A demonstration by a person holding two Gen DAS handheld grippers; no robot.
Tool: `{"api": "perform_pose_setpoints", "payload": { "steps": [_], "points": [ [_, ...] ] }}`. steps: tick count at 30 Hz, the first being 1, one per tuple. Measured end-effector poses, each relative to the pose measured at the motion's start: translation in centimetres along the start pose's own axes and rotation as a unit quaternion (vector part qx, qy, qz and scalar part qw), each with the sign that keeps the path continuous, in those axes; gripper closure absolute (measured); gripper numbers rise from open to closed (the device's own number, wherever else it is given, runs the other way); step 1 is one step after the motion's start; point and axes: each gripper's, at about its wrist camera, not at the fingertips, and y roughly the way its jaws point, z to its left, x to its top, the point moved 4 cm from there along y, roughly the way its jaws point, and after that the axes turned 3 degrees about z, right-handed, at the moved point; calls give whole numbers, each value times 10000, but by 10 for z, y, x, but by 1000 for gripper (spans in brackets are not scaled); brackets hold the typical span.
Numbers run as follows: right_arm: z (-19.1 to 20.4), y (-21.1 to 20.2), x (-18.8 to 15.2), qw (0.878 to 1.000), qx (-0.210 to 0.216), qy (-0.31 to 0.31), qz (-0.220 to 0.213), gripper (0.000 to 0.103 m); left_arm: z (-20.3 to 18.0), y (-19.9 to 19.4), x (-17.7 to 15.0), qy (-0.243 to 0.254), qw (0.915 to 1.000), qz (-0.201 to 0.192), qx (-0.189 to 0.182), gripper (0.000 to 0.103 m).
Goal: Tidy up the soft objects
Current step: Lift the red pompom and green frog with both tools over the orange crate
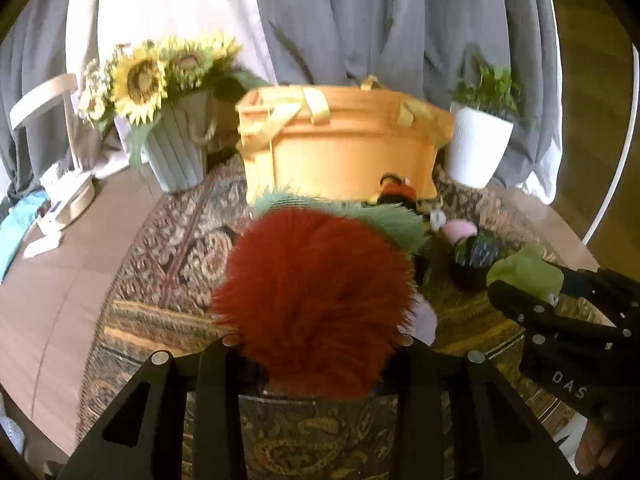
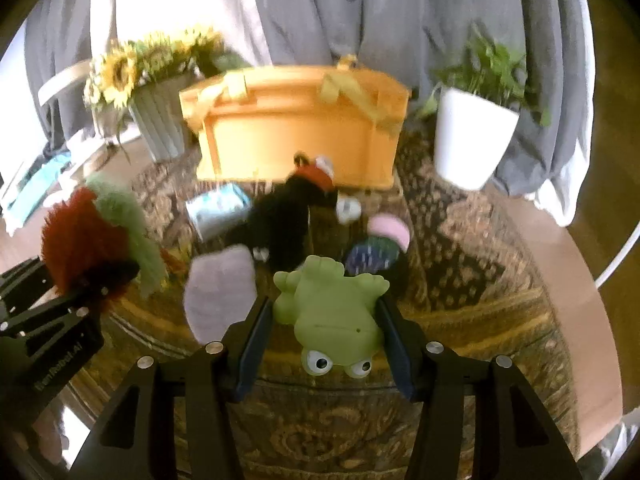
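My left gripper (image 1: 316, 340) is shut on a fluffy red and green plush (image 1: 316, 288), held above the rug; the plush also shows at the left of the right wrist view (image 2: 86, 236). My right gripper (image 2: 324, 312) is shut on a green frog toy (image 2: 336, 312), belly up, eyes toward the camera; it shows at the right of the left wrist view (image 1: 524, 272). An orange fabric basket (image 1: 340, 148) with yellow handles stands at the back of the rug (image 2: 296, 136). On the rug lie a black and red plush (image 2: 288, 216), a lilac soft piece (image 2: 220, 292), a pink and dark soft toy (image 2: 376, 244) and a pale blue packet (image 2: 216, 208).
A patterned rug (image 2: 460, 240) covers a round wooden table. A grey pot of sunflowers (image 1: 172, 148) stands left of the basket, a white pot with a green plant (image 1: 476, 144) right of it. Grey curtains hang behind. A white chair (image 1: 44, 100) is at far left.
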Motion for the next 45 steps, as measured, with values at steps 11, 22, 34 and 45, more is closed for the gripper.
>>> {"api": "perform_pose_setpoints", "payload": {
  "steps": [11,22,34,45],
  "points": [
    [0,-31,50,9973,-8,67,-736,49,5,-28,50,82,9977,-673,25,68],
    [0,-40,102,9907,41,154,-1352,49,7,-31,106,153,9922,-1240,10,68],
    [-7,-38,155,9827,144,180,-1840,49,6,-24,154,251,9856,-1664,136,68],
    [-14,-12,205,9805,249,113,-1945,49,13,7,197,248,9822,-1848,205,68]
  ]
}}
